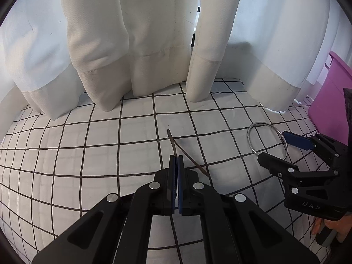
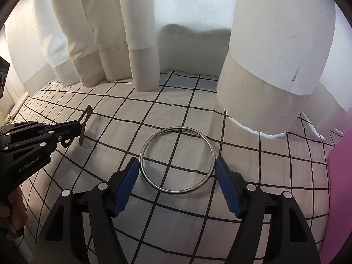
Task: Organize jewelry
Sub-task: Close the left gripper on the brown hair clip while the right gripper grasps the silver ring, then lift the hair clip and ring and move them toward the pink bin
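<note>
1. The left claw (image 1: 176, 160) is fully closed on a thin brown metal strip (image 1: 172, 142), a bent, open bangle-like piece whose exact type cannot be determined. One end projects above the pads; the other limb (image 1: 193, 160) slants down toward the cloth.
2. The right claw (image 2: 177, 169) is set moderately wide around a silver bangle (image 2: 177, 159). Its blue pads (image 2: 126, 189) contact the ring on its left and right sides.
3. The silver bangle sits over the white black-grid cloth (image 2: 275, 165); whether it is lifted clear cannot be determined.
4. In the left wrist view, the right claw (image 1: 277, 147) and silver bangle (image 1: 267, 140) appear to the right of the brown strip, well apart from it.
5. White curtains (image 1: 132, 44) hang behind the cloth.
6. A pink container (image 1: 330, 101) stands at the right edge.
</note>
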Demonstrator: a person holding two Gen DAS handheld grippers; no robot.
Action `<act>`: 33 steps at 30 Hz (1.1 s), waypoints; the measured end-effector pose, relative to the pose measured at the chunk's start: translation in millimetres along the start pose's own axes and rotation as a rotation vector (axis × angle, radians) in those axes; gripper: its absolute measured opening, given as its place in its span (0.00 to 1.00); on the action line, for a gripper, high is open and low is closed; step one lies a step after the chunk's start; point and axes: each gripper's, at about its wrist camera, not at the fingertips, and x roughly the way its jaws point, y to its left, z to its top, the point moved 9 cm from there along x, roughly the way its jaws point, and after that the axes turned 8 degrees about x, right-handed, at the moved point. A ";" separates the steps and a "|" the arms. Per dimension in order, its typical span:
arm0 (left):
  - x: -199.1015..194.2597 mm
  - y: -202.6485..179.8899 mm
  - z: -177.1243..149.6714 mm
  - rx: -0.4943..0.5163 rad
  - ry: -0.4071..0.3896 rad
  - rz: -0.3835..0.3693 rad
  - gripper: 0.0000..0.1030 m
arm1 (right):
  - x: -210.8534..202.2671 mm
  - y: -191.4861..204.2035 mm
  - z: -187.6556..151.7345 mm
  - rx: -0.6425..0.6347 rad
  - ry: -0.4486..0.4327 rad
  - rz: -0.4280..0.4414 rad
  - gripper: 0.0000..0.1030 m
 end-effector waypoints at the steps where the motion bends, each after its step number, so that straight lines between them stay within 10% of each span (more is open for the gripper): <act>1: -2.4 0.5 1.4 -0.002 -0.005 -0.001 0.02 | -2.2 1.3 -0.1 0.001 -0.003 0.000 0.66; 33: -67.9 -9.1 18.9 0.022 -0.066 -0.034 0.02 | -77.5 -1.8 10.0 0.038 -0.126 -0.031 0.66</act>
